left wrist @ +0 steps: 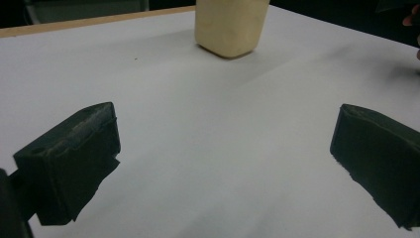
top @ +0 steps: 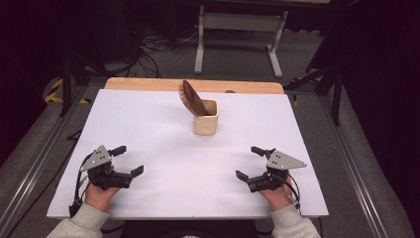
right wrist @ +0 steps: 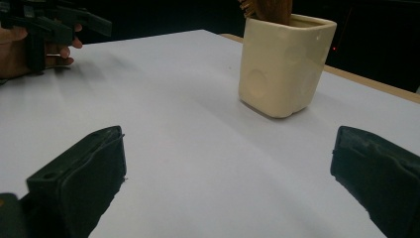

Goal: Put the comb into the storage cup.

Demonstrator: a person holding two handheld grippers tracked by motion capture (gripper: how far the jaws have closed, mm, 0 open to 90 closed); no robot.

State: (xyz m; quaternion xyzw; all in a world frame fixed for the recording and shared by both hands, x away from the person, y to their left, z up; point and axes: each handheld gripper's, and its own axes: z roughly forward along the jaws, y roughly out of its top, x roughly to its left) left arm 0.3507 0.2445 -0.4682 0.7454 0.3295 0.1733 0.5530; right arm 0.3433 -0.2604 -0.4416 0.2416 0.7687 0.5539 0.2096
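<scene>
A cream square cup (top: 205, 119) stands upright a little beyond the middle of the white table, with a brown hairbrush (top: 192, 98) leaning out of it to the left, bristles facing left. The same cup (left wrist: 231, 26) is far ahead in the left gripper view, and the cup (right wrist: 284, 64) with the brush (right wrist: 266, 9) in it is ahead in the right gripper view. My left gripper (top: 128, 160) rests open near the front left of the table, nothing between its jaws. At the front right, my right gripper (top: 249, 162) is open too and holds nothing.
The white board (top: 163, 134) lies on a wooden tabletop whose far edge (top: 148, 84) shows behind it. A white table frame (top: 237, 29) and cables stand on the floor beyond. Bare board lies between both grippers and the cup.
</scene>
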